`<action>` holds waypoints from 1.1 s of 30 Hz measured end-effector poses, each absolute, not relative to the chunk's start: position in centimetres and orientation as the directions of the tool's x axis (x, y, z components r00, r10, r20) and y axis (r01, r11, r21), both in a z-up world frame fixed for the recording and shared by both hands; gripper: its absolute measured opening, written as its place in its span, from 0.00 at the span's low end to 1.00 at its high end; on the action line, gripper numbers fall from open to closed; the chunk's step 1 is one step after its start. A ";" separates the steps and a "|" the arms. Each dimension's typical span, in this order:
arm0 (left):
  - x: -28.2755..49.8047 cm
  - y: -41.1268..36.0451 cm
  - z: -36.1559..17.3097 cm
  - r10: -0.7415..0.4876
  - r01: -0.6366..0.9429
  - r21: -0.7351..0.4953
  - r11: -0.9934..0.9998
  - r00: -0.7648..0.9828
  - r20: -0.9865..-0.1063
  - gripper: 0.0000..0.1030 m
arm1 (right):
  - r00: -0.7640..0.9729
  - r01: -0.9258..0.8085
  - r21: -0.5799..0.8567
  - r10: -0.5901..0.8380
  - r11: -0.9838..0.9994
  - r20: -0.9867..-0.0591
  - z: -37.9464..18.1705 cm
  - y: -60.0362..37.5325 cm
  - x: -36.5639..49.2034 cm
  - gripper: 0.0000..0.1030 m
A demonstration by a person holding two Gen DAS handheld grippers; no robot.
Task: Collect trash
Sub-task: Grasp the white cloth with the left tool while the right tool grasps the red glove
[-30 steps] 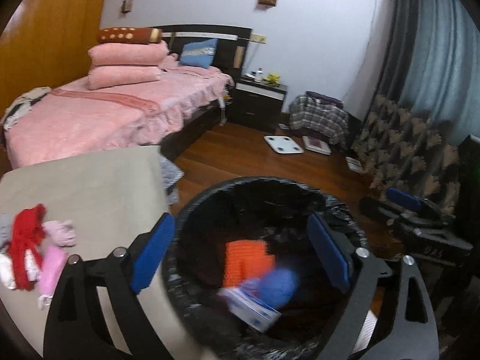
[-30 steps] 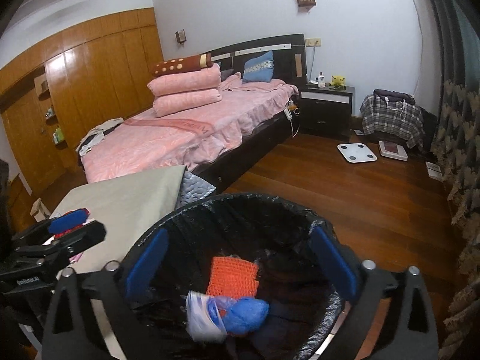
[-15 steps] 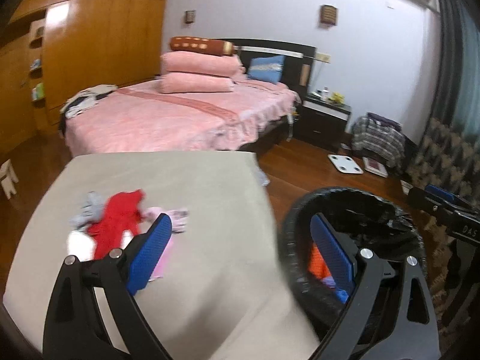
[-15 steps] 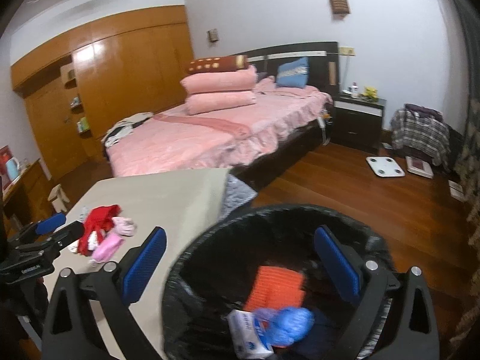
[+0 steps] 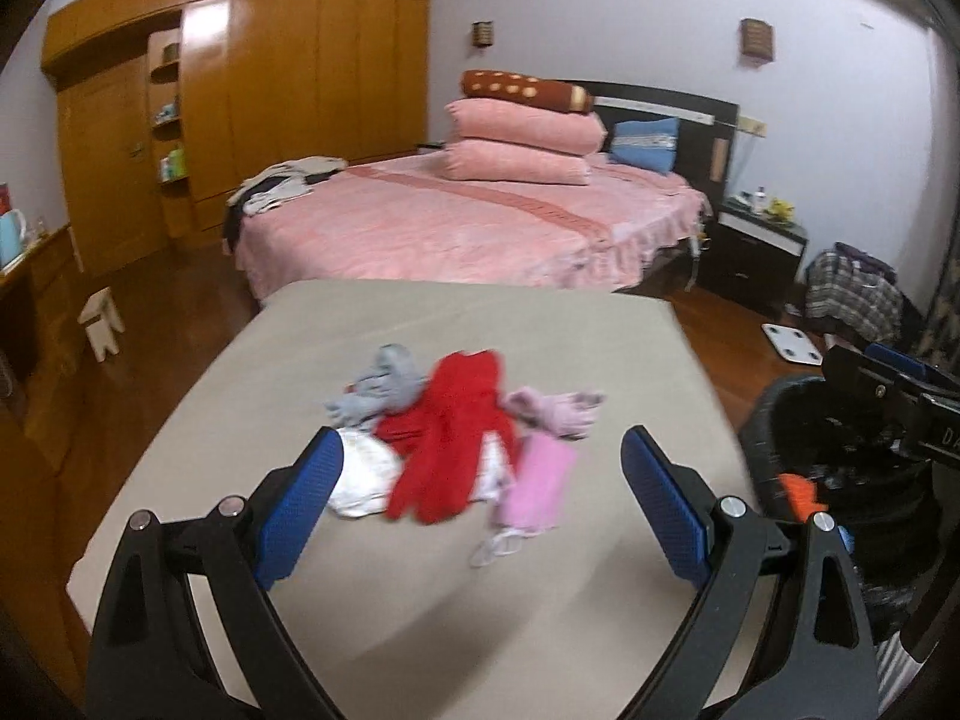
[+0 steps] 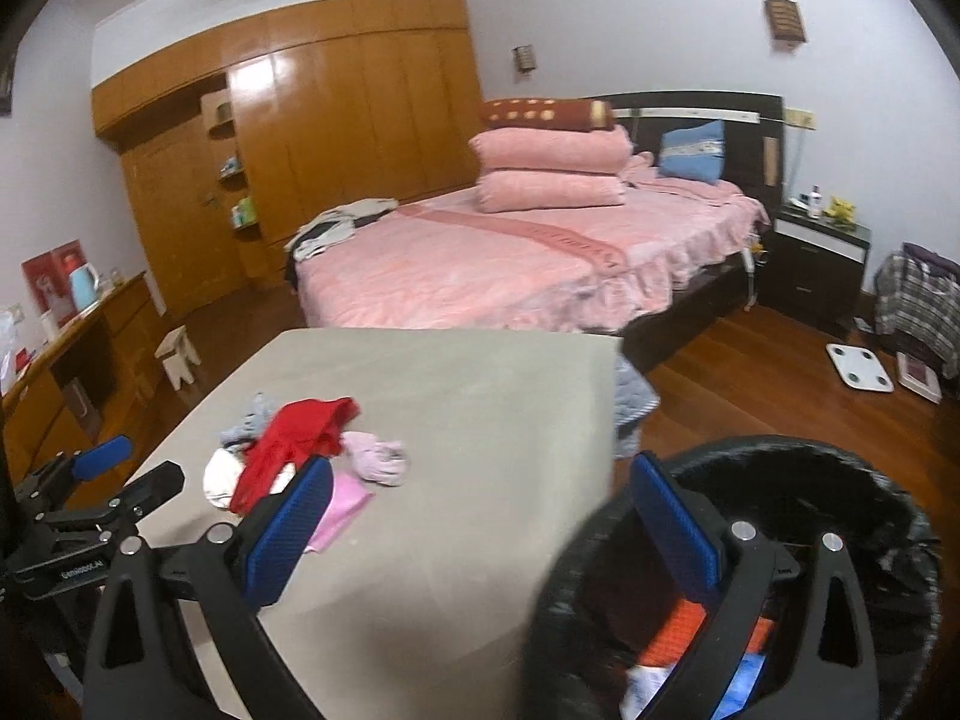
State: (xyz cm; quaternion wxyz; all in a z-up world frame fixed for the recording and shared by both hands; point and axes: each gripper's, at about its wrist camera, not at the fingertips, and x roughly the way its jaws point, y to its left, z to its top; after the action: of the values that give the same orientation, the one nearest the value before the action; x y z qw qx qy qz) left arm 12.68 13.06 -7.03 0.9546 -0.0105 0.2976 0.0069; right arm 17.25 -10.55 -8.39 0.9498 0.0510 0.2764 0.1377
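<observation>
Scraps lie heaped at mid-frame on the beige table (image 5: 540, 348): a red cloth (image 5: 450, 438), a grey rag (image 5: 384, 387), a pink mask (image 5: 537, 489). All look light and limp; a pinch on a raised fold of the red cloth should lift it. The left gripper (image 5: 480, 501) hovers just short of the pile, jaws wide and empty; the right gripper (image 6: 477, 531) is likewise spread. The lined bin (image 6: 798, 456) sits lower right, past the table's edge, with open tabletop between.

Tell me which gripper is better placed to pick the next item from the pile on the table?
Left. The left gripper is open and faces the pile directly; the right gripper points between table and bin.
</observation>
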 end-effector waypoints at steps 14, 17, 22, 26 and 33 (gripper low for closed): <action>16.6 21.0 -11.4 0.077 -0.135 -0.041 0.990 0.759 -0.647 0.77 | 0.755 -0.248 0.142 0.283 0.958 -0.592 -13.0 -4.8 21.2 0.88; 17.8 21.8 -12.9 0.073 -0.141 -0.047 0.989 0.734 -0.675 0.74 | 0.743 -0.252 0.138 0.283 0.958 -0.606 -13.6 -4.4 21.9 0.83; 19.1 22.5 -14.9 0.051 -0.138 -0.066 0.988 0.701 -0.711 0.72 | 0.734 -0.258 0.121 0.276 0.959 -0.621 -14.3 -4.0 22.5 0.80; 20.2 22.8 -16.3 0.033 -0.132 -0.077 0.988 0.675 -0.737 0.71 | 0.722 -0.261 0.121 0.277 0.958 -0.634 -14.8 -3.7 22.8 0.80; 20.5 22.4 -16.9 -0.062 -0.071 -0.145 0.987 0.661 -0.748 0.34 | 0.709 -0.278 0.116 0.285 0.953 -0.645 -15.3 -3.2 22.8 0.80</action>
State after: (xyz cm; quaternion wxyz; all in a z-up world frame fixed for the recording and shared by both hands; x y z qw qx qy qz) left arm 20.45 22.38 -16.89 0.9078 -0.0810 0.4115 0.0027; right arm 22.84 -3.22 -15.25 0.9243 0.0051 0.3498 0.1525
